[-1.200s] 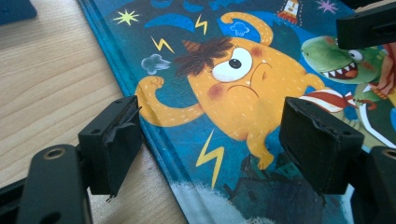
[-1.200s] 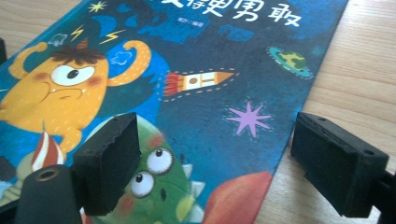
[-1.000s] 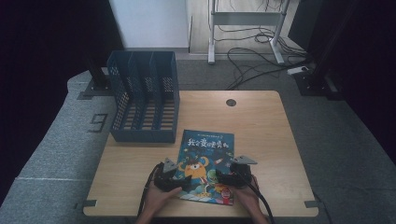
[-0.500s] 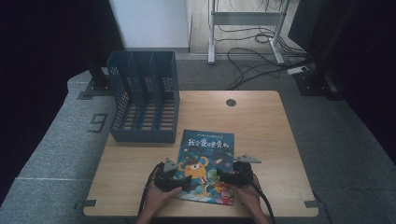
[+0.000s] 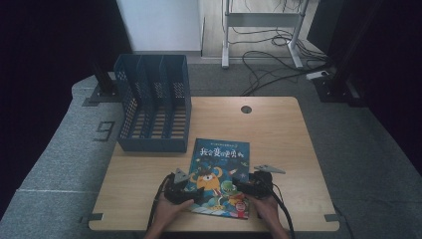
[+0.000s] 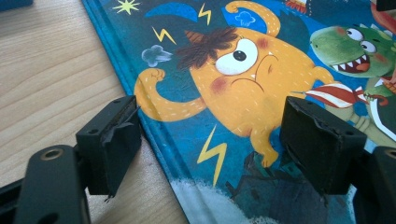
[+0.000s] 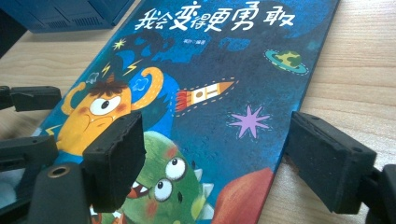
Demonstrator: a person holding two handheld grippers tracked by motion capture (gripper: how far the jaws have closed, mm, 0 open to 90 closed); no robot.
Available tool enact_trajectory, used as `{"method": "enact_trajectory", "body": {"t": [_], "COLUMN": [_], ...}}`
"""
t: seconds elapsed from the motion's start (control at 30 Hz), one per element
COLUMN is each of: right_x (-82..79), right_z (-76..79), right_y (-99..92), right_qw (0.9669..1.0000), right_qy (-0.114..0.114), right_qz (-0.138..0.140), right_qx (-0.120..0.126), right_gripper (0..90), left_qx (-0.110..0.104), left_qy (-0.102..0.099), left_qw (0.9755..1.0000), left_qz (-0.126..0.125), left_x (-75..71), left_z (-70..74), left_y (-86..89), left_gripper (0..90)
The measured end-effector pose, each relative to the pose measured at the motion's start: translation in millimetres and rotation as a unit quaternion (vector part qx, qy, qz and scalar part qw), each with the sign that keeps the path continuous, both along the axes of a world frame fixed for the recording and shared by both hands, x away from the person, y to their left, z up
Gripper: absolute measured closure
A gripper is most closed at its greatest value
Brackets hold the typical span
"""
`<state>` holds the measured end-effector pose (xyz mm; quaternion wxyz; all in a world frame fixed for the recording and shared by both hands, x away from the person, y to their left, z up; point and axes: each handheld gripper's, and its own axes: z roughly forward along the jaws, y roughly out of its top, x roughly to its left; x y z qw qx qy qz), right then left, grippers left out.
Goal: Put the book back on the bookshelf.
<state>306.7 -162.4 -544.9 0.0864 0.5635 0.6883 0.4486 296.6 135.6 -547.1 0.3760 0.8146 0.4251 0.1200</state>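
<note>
A blue picture book (image 5: 219, 177) with cartoon monsters lies flat on the wooden table (image 5: 278, 134), near its front edge. My left gripper (image 5: 191, 191) is open and sits low over the book's near left corner; its jaws straddle the book's left edge (image 6: 154, 135). My right gripper (image 5: 241, 186) is open too, over the near right part of the cover (image 7: 205, 116), with one jaw above the green monster and the other above bare wood beside the book's right edge. The left gripper's black jaws (image 7: 32, 98) show at the left of the right gripper view.
A dark blue slotted file rack (image 5: 154, 107) stands at the table's back left, just beyond the book. A round cable hole (image 5: 246, 109) sits near the back edge. Cables and a desk frame (image 5: 263, 30) lie on the floor behind.
The right gripper has edged a little left, further onto the book. The left gripper and the book have stayed put.
</note>
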Motion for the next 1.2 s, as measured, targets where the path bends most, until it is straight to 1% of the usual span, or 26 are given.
{"method": "enact_trajectory", "body": {"t": [0.07,0.2,0.33,0.43,0.5,0.7,0.93,0.97,1.03,1.2], "right_x": [0.1,-0.8,-1.8,-1.8,-1.1,0.4,0.0,0.1,0.6,2.1], "right_z": [0.4,2.7,6.7,10.1,11.7,14.2,20.4,21.3,22.1,20.6], "right_y": [-0.6,-1.7,-4.3,-7.4,-9.4,-12.8,-17.9,-18.5,-20.8,-24.8], "right_qw": [1.0000,1.0000,0.9998,0.9993,0.9990,0.9986,0.9967,0.9964,0.9953,0.9927], "right_qy": [0.001,-0.003,-0.009,-0.012,-0.015,-0.017,-0.020,-0.020,-0.013,0.007], "right_qz": [0.000,0.001,0.003,0.004,0.006,0.012,0.017,0.019,0.022,0.023], "right_qx": [0.005,0.006,0.018,0.035,0.042,0.049,0.077,0.080,0.094,0.118], "right_gripper": [18.8,19.0,20.1,21.5,22.5,23.8,24.9,24.8,24.7,25.0], "left_qx": [-0.001,-0.007,-0.016,-0.024,-0.026,-0.027,-0.043,-0.045,-0.046,-0.042], "left_qy": [0.001,0.002,0.005,0.008,0.009,0.010,0.016,0.017,0.017,0.017], "left_qw": [1.0000,1.0000,0.9999,0.9997,0.9996,0.9996,0.9989,0.9988,0.9988,0.9990], "left_qz": [0.000,0.000,0.001,0.001,0.002,0.000,-0.001,-0.001,0.000,0.001], "left_x": [0.1,0.6,1.2,1.7,1.8,2.2,3.5,3.7,3.8,3.6], "left_z": [0.0,0.0,-0.1,-0.2,-0.3,-0.1,-0.4,-0.5,-0.5,-0.4], "left_y": [0.2,1.1,2.5,3.8,4.2,5.2,8.2,8.5,8.6,8.3], "left_gripper": [20.5,20.4,20.2,20.1,20.1,20.1,19.9,19.9,19.4,18.8]}}
